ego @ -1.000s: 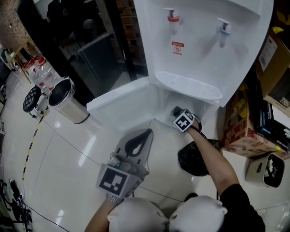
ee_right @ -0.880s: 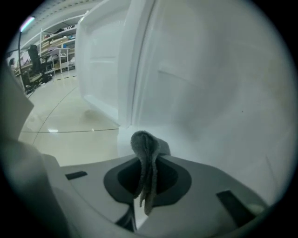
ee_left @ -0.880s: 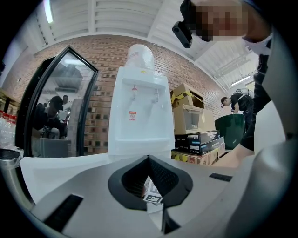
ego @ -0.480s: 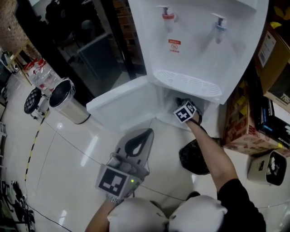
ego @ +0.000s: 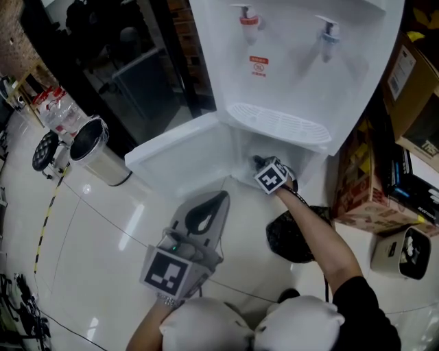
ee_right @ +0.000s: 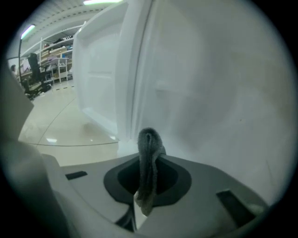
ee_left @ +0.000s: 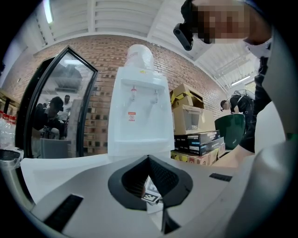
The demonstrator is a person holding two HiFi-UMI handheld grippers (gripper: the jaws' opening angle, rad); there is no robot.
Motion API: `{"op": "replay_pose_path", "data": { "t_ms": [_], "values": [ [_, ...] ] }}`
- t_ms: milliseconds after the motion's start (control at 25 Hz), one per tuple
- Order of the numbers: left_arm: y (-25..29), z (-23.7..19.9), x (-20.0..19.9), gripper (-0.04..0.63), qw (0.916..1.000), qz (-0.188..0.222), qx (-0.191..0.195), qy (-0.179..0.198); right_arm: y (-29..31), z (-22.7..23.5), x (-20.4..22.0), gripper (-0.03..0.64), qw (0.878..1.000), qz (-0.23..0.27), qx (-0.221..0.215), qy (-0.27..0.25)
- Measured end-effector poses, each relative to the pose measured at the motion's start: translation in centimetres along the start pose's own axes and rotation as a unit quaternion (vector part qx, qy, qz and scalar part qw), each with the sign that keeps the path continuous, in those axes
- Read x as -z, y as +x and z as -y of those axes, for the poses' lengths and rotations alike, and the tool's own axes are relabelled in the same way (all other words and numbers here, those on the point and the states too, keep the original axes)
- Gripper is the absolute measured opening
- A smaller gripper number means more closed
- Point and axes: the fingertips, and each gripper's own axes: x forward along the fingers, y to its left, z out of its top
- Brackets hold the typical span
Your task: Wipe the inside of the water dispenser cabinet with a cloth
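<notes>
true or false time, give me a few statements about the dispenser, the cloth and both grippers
1. The right gripper has a grey cloth between its fingers. True.
2. The cabinet door is closed. False: it stands open at the dispenser's left.
3. The left gripper is inside the cabinet. False: it is out in front, over the floor, fingers together and empty.
4. The dispenser has a red tap and a blue tap. True.
5. The metal bin stands right of the dispenser. False: it stands to its left.
</notes>
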Motion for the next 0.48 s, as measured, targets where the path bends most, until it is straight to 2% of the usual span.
{"op": "replay_pose_path", "data": {
  "t_ms": [120, 200, 320, 480],
  "values": [
    [-0.1, -0.1, 0.1, 0.002, 1.0, -0.001, -0.003, 0.002, -0.8, 4.2, -1.3, 0.023, 0.997, 0.023, 0.071, 0.022],
    [-0.2, -0.1, 0.0, 0.002, 1.0, 0.0, -0.004, 0.005, -0.4, 6.0, -0.9, 0.023, 0.995, 0.018, 0.098, 0.031],
    [-0.5, -0.3, -0.2, 0.002, 1.0, 0.001, -0.007, 0.006, 0.8, 5.9, 1.5, 0.023, 0.995, -0.018, 0.093, 0.026],
    [-0.7, -0.7, -0.1, 0.002, 0.9999, 0.001, -0.015, 0.001, 1.6, 2.2, 4.0, 0.023, 0.997, -0.058, 0.04, 0.007]
  ]
}}
